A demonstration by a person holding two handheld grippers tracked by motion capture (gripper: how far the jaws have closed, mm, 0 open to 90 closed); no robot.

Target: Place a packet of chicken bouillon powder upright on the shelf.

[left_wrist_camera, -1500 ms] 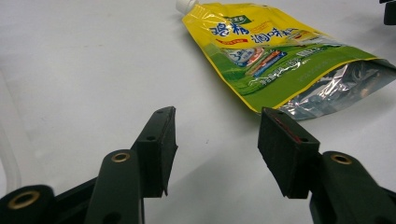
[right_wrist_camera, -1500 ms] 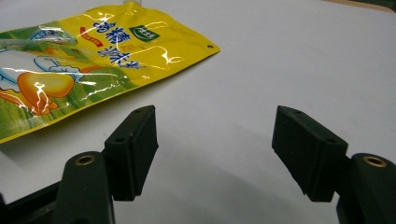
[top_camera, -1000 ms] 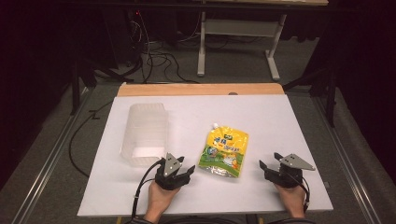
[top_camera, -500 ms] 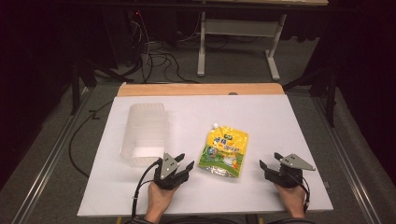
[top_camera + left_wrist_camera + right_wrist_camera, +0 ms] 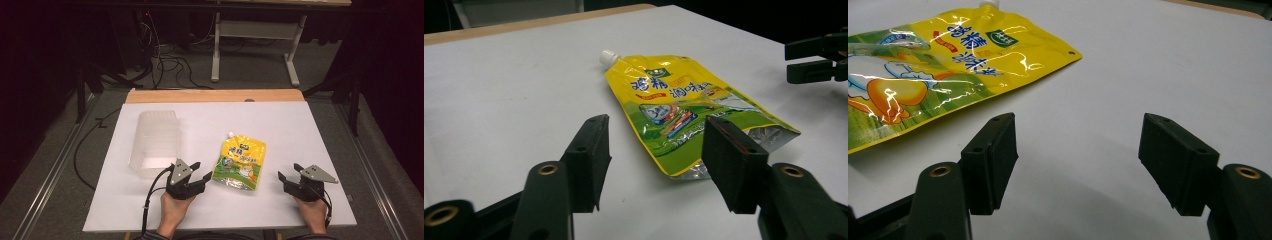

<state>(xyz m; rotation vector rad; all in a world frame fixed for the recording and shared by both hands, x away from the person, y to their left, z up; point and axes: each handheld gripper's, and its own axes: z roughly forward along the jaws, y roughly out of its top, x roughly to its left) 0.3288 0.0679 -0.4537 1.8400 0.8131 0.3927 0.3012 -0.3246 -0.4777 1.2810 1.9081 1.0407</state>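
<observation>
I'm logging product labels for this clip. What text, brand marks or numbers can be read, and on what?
Yellow pouch: large blue Chinese characters in the left gripper view, seemingly "鸡精调味料", not sharp enough to be sure.
Green logo near the spout: lettering too small to read.
Red banner and small print on the pouch: blurred.
No other text.

— What moved?
— The left gripper (image 5: 200, 171). It slid a little left and nearer, and turned right, so its spread jaws now point at the near end of the yellow pouch (image 5: 240, 162).
</observation>
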